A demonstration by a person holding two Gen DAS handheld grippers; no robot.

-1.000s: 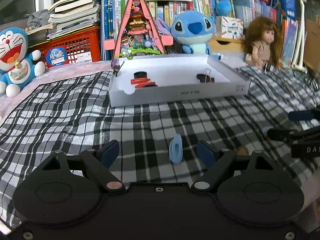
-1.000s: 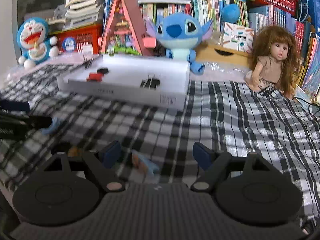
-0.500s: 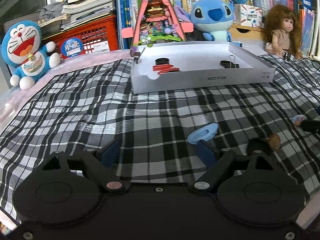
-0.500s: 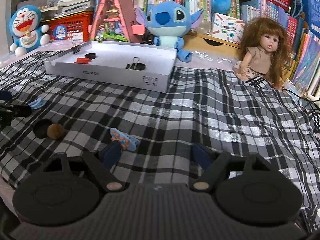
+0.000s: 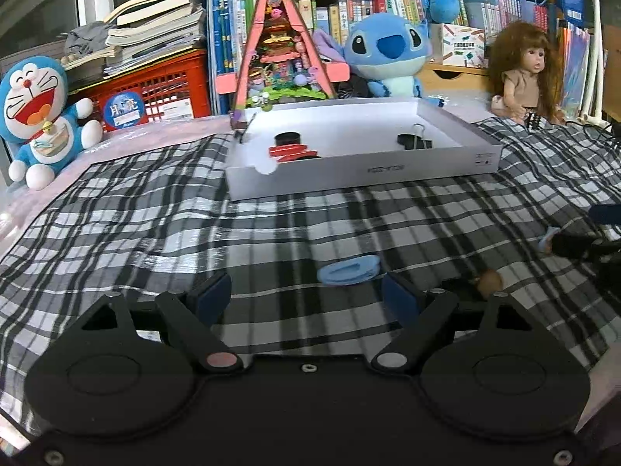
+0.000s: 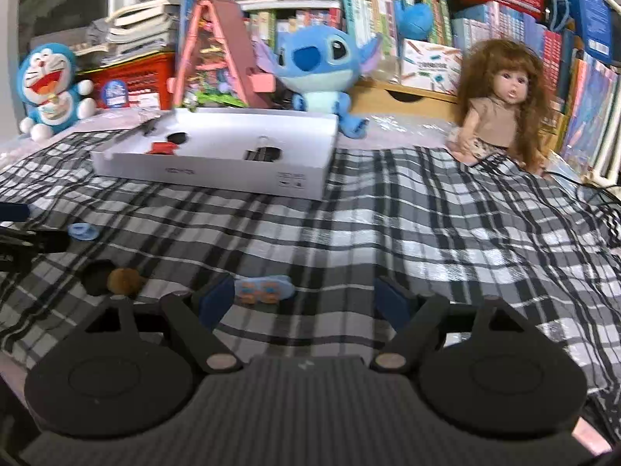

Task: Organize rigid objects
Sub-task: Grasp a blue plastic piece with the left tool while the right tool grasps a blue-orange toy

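both claws are standing spread and empty: the left claw (image 5: 306,291) is hovering with a blue clip (image 5: 348,269) at its one o'clock; the right claw (image 6: 304,297) has a blurred blue piece (image 6: 264,289) at eleven o'clock. the white tray (image 5: 365,174) is sitting at twelve, its wall half hiding the black items inside.

Home room, crammed bookshelves (image 5: 485,11), plush toys (image 5: 384,54), doll (image 6: 500,105), plaid cloth (image 5: 194,225)

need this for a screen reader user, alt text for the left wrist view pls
Open left tongs hover over a black-and-white plaid cloth, with a light blue clip lying just ahead. Beyond sits a shallow white box holding a binder clip and red and black items, backed by plush toys and books.
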